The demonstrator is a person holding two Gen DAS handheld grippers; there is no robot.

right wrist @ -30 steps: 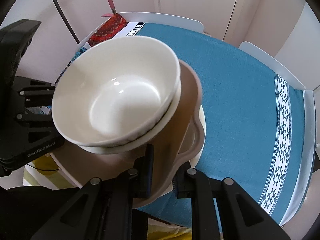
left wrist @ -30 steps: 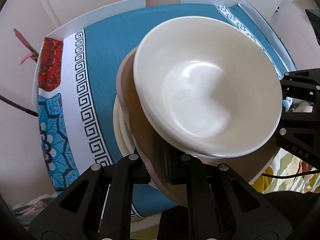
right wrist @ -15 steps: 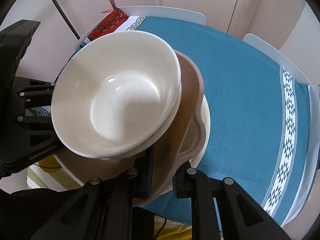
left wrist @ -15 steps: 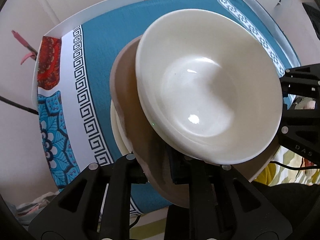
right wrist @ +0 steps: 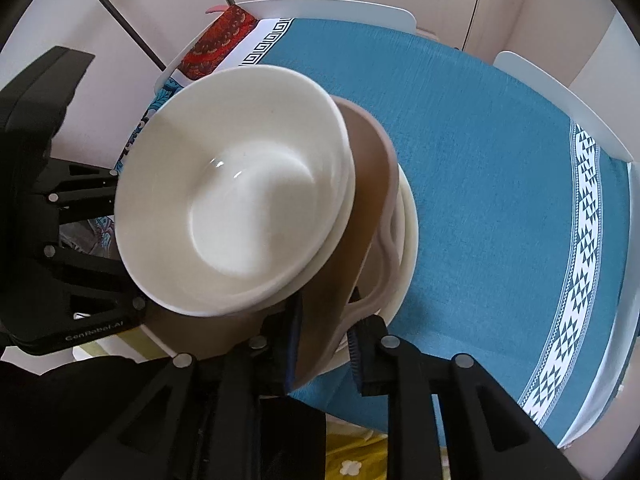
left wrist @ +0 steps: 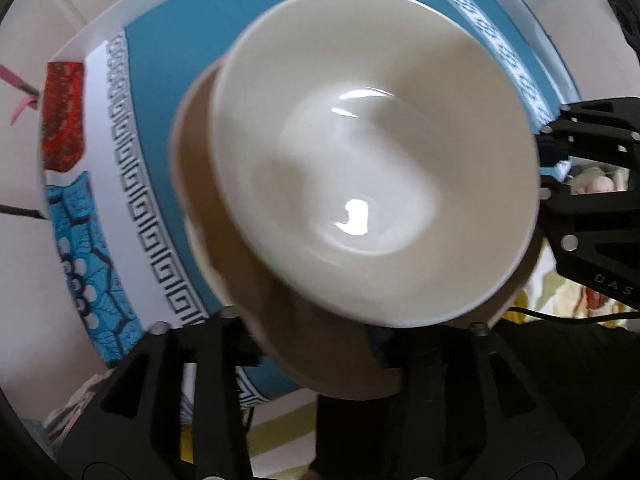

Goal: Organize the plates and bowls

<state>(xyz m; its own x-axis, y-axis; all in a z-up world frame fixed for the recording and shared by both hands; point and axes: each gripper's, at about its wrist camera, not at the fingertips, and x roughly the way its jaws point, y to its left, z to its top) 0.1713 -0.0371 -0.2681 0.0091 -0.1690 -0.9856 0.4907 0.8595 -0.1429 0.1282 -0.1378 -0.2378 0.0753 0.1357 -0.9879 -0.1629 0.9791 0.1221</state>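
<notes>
A cream bowl [left wrist: 372,168] [right wrist: 236,208], nested on a second cream bowl, rests on a beige plate [left wrist: 200,200] [right wrist: 368,184]. My left gripper [left wrist: 316,356] is shut on the near rim of the beige plate. My right gripper [right wrist: 324,340] is shut on the opposite rim of the same plate. Both hold the stack tilted above the table. A cream plate [right wrist: 406,248] lies below on the table, beneath the stack. The left gripper's body shows at the left of the right wrist view [right wrist: 60,240], and the right gripper's body shows at the right of the left wrist view [left wrist: 592,208].
The table has a blue cloth [right wrist: 500,168] with white patterned borders [left wrist: 136,184]. A red patterned patch [left wrist: 62,116] lies at its corner. A wall and doors stand behind. A dark cable [right wrist: 116,16] runs by the left wall.
The stack has risen and come closer to both cameras, tilting more. The bowls slid a little toward the left gripper's side of the plate.
</notes>
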